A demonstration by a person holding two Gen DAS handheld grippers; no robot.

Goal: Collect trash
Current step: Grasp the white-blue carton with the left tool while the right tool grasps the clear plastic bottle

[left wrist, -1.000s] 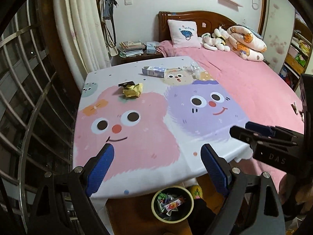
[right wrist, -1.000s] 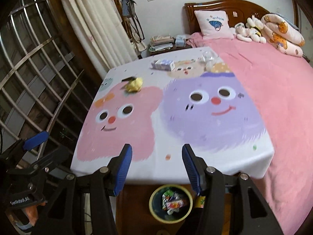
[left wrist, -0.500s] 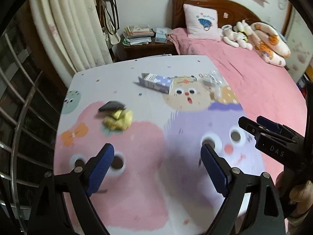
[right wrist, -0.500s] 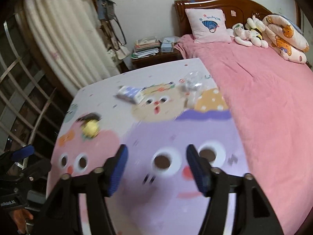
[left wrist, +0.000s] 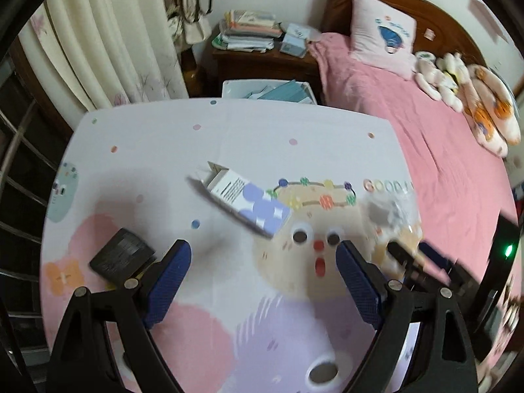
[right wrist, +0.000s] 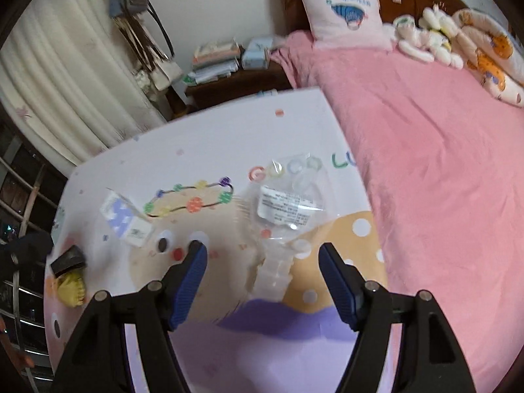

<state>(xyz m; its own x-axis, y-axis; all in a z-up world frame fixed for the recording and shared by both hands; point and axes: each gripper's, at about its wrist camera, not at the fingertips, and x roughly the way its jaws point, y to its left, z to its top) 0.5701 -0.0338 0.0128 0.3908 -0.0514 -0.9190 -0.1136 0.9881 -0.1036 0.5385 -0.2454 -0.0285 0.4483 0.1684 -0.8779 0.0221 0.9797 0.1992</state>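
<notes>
Your right gripper (right wrist: 262,271), jaws spread with nothing pinched, hangs over the clear plastic wrapper (right wrist: 281,203). The left gripper (left wrist: 262,273) gapes empty near the carton (left wrist: 242,203). Thin film may slip your pads

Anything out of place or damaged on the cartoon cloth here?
Yes, loose litter lies scattered on the cloth: a box on its side with its end flap open, a crumpled clear plastic pack, a yellow wad and a small dark packet. No spill visible.

Open white-and-lilac carton (left wrist: 244,203) lies flat, flap up. Clear plastic wrapper (right wrist: 285,209) lies crumpled beside it. Black packet (left wrist: 122,255) touches yellow paper wad (right wrist: 70,290).
</notes>
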